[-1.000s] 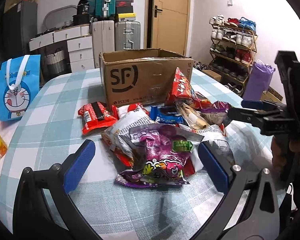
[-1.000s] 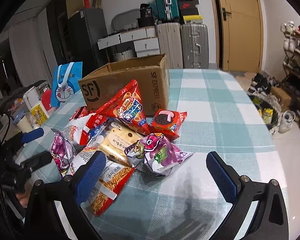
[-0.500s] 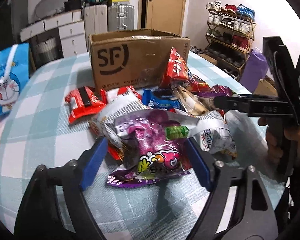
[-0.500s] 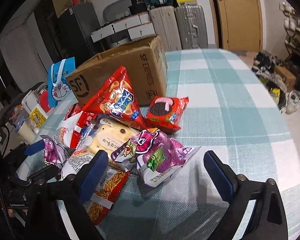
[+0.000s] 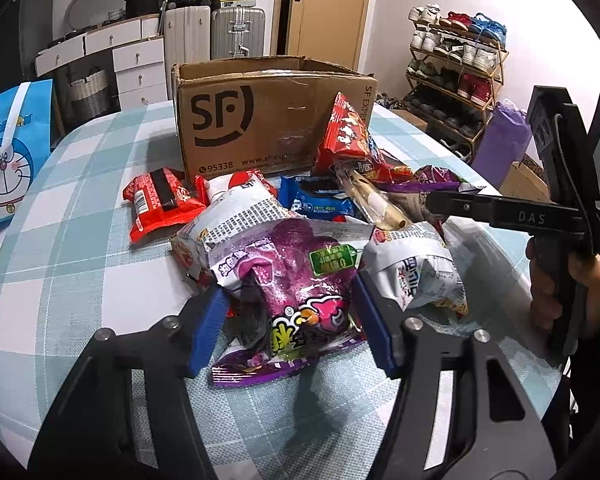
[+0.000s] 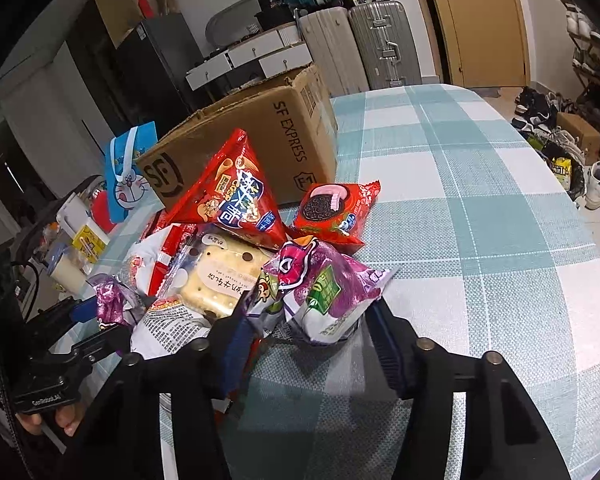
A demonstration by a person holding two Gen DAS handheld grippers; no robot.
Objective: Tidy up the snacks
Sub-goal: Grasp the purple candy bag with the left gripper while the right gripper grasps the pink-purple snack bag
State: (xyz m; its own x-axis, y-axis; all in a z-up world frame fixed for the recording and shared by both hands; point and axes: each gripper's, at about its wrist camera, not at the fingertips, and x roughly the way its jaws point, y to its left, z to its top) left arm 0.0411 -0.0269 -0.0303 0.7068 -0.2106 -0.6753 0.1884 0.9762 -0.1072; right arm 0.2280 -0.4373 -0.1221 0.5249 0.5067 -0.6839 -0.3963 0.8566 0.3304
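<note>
The left claw (image 5: pixel 290 326) has its blue pads pressed against both sides of a purple snack bag (image 5: pixel 296 296) at the near edge of the pile, in front of the cardboard box (image 5: pixel 268 120). The right claw (image 6: pixel 308 340) likewise pinches a second purple bag (image 6: pixel 328 292). Behind it lie a cracker pack (image 6: pixel 220 280), a red Oreo pack (image 6: pixel 332 212) and a red cone-snack bag (image 6: pixel 228 196). The box, on the checked desk (image 6: pixel 480 240), reads "SF EXPRESS", "95338".
</note>
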